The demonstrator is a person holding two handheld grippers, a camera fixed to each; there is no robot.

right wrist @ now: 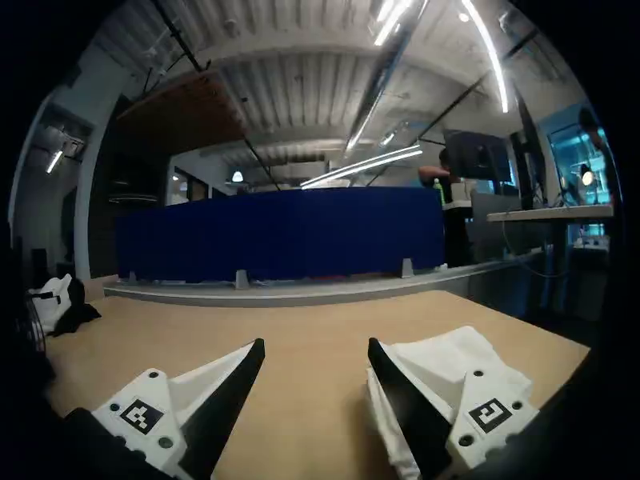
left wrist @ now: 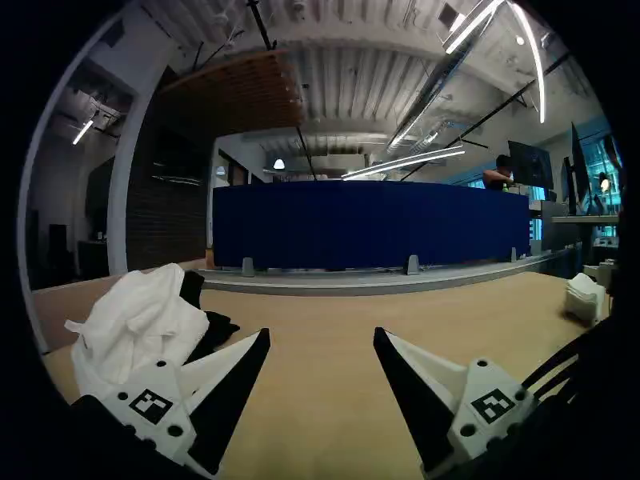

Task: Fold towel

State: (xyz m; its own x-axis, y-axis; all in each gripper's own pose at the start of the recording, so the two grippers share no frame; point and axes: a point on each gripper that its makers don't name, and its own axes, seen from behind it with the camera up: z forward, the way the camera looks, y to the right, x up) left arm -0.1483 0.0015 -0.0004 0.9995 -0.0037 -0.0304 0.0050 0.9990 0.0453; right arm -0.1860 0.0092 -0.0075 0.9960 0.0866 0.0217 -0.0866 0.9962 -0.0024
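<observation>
both wide open: my left gripper (left wrist: pixel 320 331) nr crumpled white towel (left wrist: pixel 136 324), right gripper (right wrist: pixel 315 342) by folded stack (right wrist: pixel 472 340), smooth wood table (left wrist: pixel 336 308).

The left gripper view sits low, close above the pale wooden desk (left wrist: pixel 320 352). It looks flat across it, past its own black-and-white fingers (left wrist: pixel 232 376), at the long dark blue screen (left wrist: pixel 360 224). The right gripper view looks the same way from further right. Both share the desk, the screen, and probably the same crumpled white cloth pile (left wrist: pixel 136 328), near in one, far left in the other.
</observation>
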